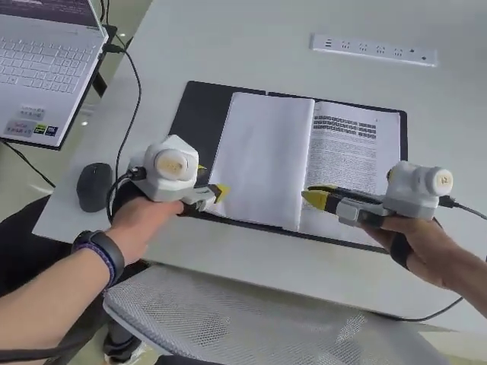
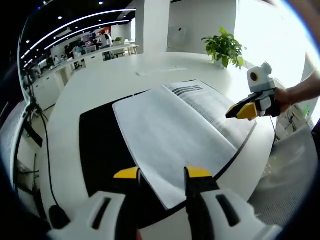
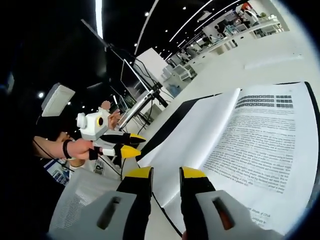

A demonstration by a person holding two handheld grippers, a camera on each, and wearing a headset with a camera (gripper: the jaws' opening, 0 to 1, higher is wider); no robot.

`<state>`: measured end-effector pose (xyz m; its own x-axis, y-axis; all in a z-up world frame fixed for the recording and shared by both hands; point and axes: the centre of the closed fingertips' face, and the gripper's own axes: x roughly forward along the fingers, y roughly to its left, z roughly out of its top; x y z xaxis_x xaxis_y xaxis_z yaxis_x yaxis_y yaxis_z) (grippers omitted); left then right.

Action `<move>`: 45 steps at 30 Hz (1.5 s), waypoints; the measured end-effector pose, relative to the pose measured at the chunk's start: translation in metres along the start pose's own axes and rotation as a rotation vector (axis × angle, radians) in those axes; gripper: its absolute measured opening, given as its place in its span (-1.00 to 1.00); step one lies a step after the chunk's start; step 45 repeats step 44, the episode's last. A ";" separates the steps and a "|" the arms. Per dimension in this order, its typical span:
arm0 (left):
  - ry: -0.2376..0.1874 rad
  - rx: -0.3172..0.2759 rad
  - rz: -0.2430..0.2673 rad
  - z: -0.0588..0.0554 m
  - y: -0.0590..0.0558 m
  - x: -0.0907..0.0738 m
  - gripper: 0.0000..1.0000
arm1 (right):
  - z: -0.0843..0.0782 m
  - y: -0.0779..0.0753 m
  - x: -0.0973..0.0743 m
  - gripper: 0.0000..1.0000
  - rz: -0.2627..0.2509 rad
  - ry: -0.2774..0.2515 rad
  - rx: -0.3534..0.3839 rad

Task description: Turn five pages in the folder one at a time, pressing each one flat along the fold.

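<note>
In the head view, a folder (image 1: 199,114) lies open on a white table (image 1: 251,46), its black cover flat, a blank page (image 1: 262,156) on the left of the fold and a printed page (image 1: 350,152) on the right. The left gripper (image 1: 217,192) points at the blank page's near left edge, and the right gripper (image 1: 313,198) hovers over the near part of the printed page, close to the fold. A laptop (image 1: 42,61), a mouse (image 1: 95,186) and a power strip (image 1: 373,49) sit around the folder. In the left gripper view, the 2 jaws stand apart with the near corner of the blank page between them, unclamped; the right gripper shows at the far side. In the right gripper view, the jaws stand a narrow gap apart, gripping nothing, over the near edge by the fold, and the left gripper's 2 yellow tips are also parted.
</note>
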<state>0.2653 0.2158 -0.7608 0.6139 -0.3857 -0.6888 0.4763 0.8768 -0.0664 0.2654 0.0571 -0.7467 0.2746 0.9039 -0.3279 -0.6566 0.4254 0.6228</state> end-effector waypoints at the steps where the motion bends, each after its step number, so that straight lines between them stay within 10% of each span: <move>1: -0.006 0.002 0.000 0.002 0.000 -0.003 -0.33 | 0.003 -0.002 -0.005 -0.57 -0.017 -0.008 -0.005; 21: -0.120 0.022 0.032 0.039 0.003 -0.064 -0.03 | 0.049 -0.014 -0.118 0.05 -0.292 -0.113 -0.182; 33: -0.196 0.004 0.080 0.056 0.014 -0.109 0.23 | 0.033 0.000 -0.175 0.36 -0.391 -0.129 -0.199; 45: -0.222 -0.031 0.087 0.043 0.011 -0.130 0.37 | 0.013 0.013 -0.186 0.52 -0.429 -0.100 -0.214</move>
